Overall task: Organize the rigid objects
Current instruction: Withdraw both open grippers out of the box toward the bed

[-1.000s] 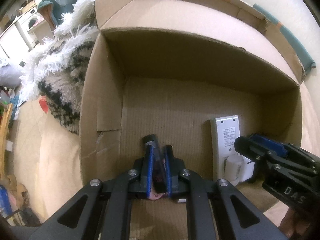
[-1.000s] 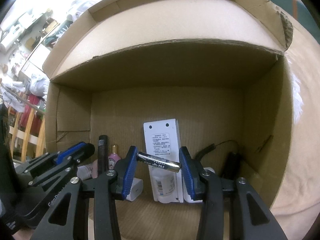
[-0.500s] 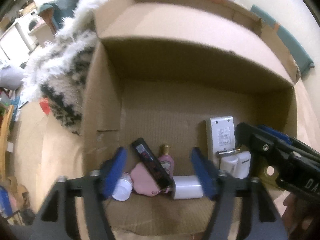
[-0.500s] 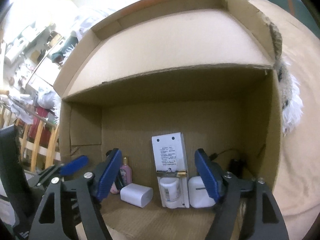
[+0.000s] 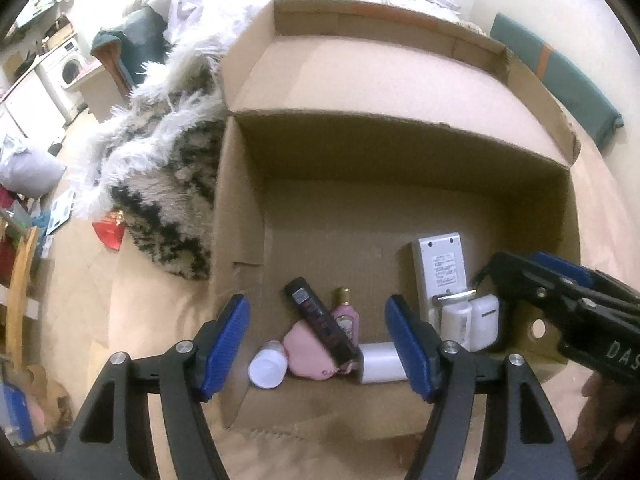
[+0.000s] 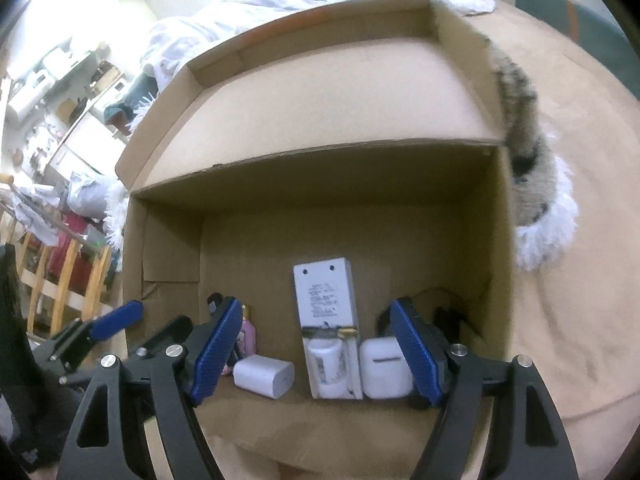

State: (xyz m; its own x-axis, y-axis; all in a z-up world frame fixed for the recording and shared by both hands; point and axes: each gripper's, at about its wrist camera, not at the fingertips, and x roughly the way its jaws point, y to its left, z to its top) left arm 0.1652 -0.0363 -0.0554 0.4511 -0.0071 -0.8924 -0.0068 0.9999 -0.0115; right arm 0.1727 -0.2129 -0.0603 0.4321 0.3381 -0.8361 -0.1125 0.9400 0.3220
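Both claws hang spread apart and empty over the box [image 5: 240, 184]. Along its near wall, under the left claw [image 5: 318, 344], lie a white cap [image 5: 267, 369], a pink pouch [image 5: 306, 350], a black tube [image 5: 320, 322] leaning across the pouch, a pink bottle [image 5: 347, 314] and a white charger [image 6: 263, 376]. Under the right claw [image 6: 316, 354], a battery [image 6: 330, 333] lies across the remote [image 6: 325, 294], an earbud case [image 6: 383, 374] just beside it.

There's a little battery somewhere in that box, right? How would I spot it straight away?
Look inside the open cardboard box at the white remote lying face down on its floor. The battery lies crosswise over the remote's open battery bay, just above a white bottle. It is the only thin metallic stick there; its neighbours are chunky and white.
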